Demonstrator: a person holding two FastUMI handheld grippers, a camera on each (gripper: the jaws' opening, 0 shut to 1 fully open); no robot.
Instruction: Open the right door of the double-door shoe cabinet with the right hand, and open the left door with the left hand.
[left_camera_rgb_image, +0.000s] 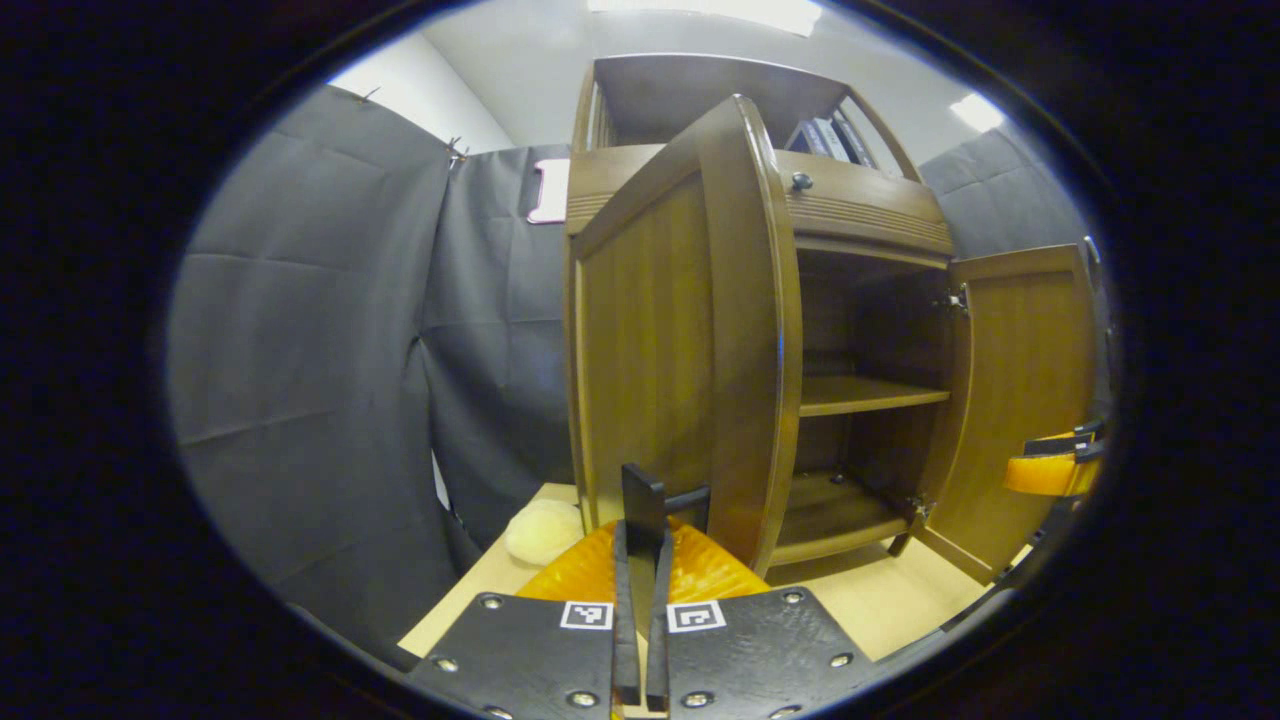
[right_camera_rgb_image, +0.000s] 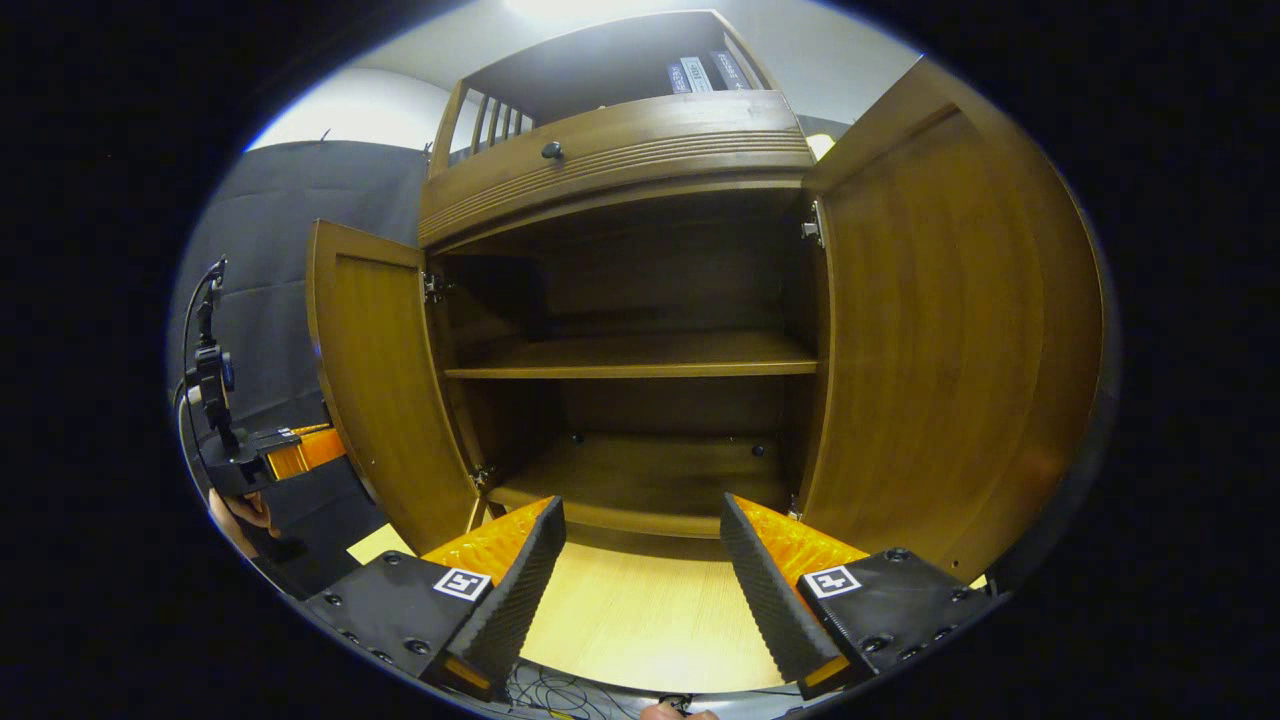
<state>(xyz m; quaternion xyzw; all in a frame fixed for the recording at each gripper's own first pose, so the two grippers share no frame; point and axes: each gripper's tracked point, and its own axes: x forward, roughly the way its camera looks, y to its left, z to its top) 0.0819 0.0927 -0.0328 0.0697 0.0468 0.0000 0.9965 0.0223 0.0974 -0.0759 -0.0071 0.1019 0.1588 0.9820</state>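
In the left gripper view, black cloth (left_camera_rgb_image: 300, 330) hangs left of the cabinet (left_camera_rgb_image: 860, 215). A pale fluffy thing (left_camera_rgb_image: 543, 530) lies on the table (left_camera_rgb_image: 880, 600) at the foot of the cabinet's left side. The left gripper (left_camera_rgb_image: 641, 520) sits just in front of the cabinet's left door (left_camera_rgb_image: 680, 350), its fingers pressed close together with a dark handle (left_camera_rgb_image: 690, 497) of that door sticking out at their tips; whether both fingers press on the handle cannot be told. The left door stands swung well out from the cabinet, edge-on to the camera. Right of it the cabinet's inside is open, with one shelf (left_camera_rgb_image: 870, 393) across the middle. Above the opening is a drawer front with a small knob (left_camera_rgb_image: 801, 181), and books (left_camera_rgb_image: 830, 135) stand in the top compartment. The right door (left_camera_rgb_image: 1020, 400) is swung out past the cabinet's right side, and the right gripper (left_camera_rgb_image: 1055, 468) shows just in front of that door, near its lower part.

In the right gripper view, the left gripper (right_camera_rgb_image: 285, 450) shows left of the cabinet (right_camera_rgb_image: 620, 150), beside the outer face of the left door (right_camera_rgb_image: 375, 390), with a hand (right_camera_rgb_image: 240, 515) below it. The shelf (right_camera_rgb_image: 640, 355) and the floor of the cabinet lie bare. The right gripper (right_camera_rgb_image: 640, 560) hangs in front of the cabinet's opening over the table (right_camera_rgb_image: 640, 620), fingers spread wide, holding nothing. The right door (right_camera_rgb_image: 950, 330) stands open at the cabinet's right.
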